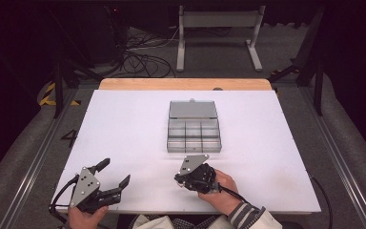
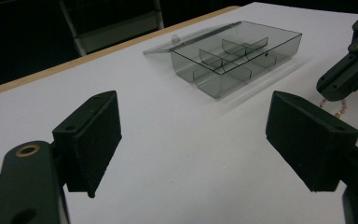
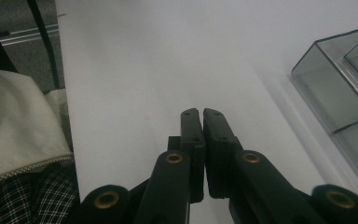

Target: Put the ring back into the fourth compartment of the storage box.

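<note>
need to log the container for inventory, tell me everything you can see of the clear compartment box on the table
The compartment box is a shallow rectangular case of smoky, see-through grey plastic. Thin dividers split its tray into a grid of small compartments, which look empty. Its hinged lid is open, folded back flat on the table behind the tray, with a small tab at its far edge. The box sits level on the white table, a little beyond the middle. Nothing touches it apart from the table; both tools are nearer the person.
</note>
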Motion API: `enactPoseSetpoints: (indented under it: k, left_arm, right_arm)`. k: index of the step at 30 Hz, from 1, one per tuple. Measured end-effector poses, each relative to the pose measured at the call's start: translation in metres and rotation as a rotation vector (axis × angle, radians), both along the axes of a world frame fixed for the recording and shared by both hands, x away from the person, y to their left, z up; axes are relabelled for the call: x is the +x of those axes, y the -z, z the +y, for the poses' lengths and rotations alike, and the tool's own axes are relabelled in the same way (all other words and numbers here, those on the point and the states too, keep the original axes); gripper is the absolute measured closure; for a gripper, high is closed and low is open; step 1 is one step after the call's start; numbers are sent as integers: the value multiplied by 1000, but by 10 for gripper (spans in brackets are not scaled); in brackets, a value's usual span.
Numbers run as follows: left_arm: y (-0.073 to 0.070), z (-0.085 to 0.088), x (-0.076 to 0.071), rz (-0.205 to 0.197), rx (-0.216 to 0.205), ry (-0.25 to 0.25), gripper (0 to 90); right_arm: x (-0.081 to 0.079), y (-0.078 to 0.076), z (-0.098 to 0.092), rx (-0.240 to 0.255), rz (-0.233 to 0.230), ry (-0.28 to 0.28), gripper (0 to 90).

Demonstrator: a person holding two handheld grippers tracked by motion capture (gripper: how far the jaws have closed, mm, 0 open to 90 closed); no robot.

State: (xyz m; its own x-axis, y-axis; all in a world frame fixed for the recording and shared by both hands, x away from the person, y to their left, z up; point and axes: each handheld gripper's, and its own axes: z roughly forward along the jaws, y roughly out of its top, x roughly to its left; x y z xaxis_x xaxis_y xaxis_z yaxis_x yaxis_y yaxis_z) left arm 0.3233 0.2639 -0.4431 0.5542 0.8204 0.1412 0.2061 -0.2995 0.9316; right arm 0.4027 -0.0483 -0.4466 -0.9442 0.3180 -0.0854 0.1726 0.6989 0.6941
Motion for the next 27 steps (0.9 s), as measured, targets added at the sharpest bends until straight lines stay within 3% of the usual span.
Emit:
enactPoseSetpoints:
  k: [19, 27]
  left_arm:
    - [0, -1, 0, 2, -1, 3, 187]
    - [0, -1, 0, 3, -4, 1, 187]
  right_arm:
    - [-1, -14, -5, 48, -40, 9, 882]
    - [1, -18, -4, 39, -51, 10, 882]
